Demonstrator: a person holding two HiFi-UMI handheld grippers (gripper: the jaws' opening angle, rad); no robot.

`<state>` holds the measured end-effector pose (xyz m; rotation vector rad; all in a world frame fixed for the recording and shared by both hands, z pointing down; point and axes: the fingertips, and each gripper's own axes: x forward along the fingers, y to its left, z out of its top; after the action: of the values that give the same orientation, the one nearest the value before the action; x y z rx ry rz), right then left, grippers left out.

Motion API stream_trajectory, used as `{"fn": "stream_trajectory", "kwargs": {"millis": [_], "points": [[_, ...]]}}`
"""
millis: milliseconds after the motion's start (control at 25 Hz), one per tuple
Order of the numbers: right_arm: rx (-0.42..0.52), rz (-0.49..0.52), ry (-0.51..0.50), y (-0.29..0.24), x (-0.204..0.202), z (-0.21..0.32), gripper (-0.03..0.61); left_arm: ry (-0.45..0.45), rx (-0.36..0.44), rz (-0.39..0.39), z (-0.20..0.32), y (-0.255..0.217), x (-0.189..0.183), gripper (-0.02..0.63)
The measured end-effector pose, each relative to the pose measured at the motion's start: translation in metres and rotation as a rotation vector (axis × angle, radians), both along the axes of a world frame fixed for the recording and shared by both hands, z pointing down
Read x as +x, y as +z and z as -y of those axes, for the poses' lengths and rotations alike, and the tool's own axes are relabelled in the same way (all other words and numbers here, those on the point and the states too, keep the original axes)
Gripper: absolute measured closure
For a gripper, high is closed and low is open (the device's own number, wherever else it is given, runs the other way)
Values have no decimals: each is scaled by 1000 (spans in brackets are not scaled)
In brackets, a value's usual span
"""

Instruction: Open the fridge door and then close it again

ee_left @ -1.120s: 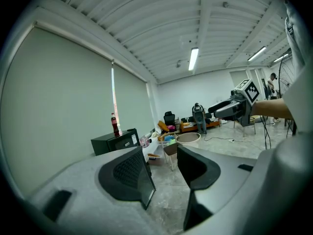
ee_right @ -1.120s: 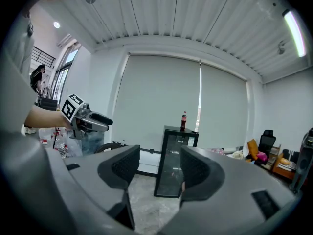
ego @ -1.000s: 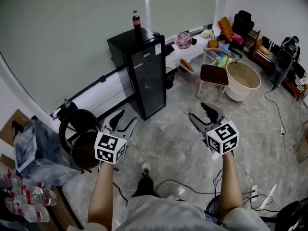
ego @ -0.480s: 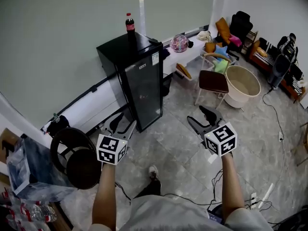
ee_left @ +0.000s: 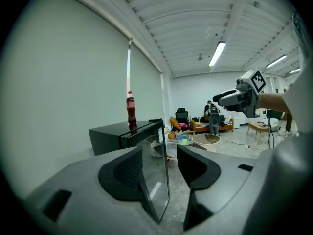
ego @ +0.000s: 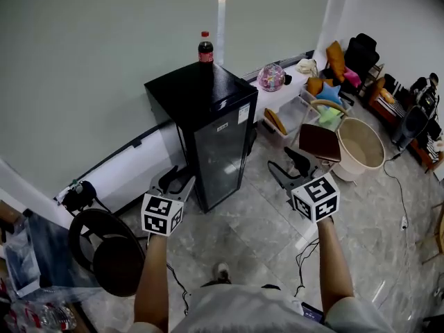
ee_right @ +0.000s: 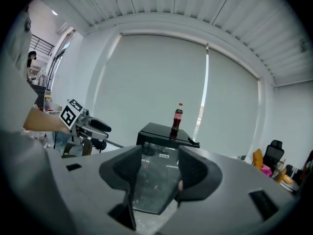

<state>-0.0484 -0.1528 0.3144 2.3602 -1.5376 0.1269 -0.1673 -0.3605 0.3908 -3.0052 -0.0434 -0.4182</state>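
Grey tiled floor (ego: 258, 222) beneath a pale wall. Against that wall, black glass-door fridge (ego: 220, 148), shut, cola bottle (ego: 206, 49) on top. Left gripper (ego: 175, 177) and right gripper (ego: 286, 164) near its front, not touching, both gaping and empty; right jaws just narrowed slightly.

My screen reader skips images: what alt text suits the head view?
The left gripper and right gripper, both open and empty, point at a closed black fridge with a cola bottle on top; the right's jaws have just been closing slightly.
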Motion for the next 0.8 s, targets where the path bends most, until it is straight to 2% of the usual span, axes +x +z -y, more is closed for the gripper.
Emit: {"fn": "stream_trajectory", "kwargs": {"millis": [240,520,680,800], "points": [[-41,-4,-58,4,36,67,368,-37,-37,34,36,25,31,420],[-87,-13,-97,16,84,115,387,-95,-57,108,57,65,48,420],[-119,-21,-153,23,123,142,388,-157,-95,148,70,89,68,419],[-149,-67,-212,27,151,167,386,-209,-126,171,77,107,85,420]]}}
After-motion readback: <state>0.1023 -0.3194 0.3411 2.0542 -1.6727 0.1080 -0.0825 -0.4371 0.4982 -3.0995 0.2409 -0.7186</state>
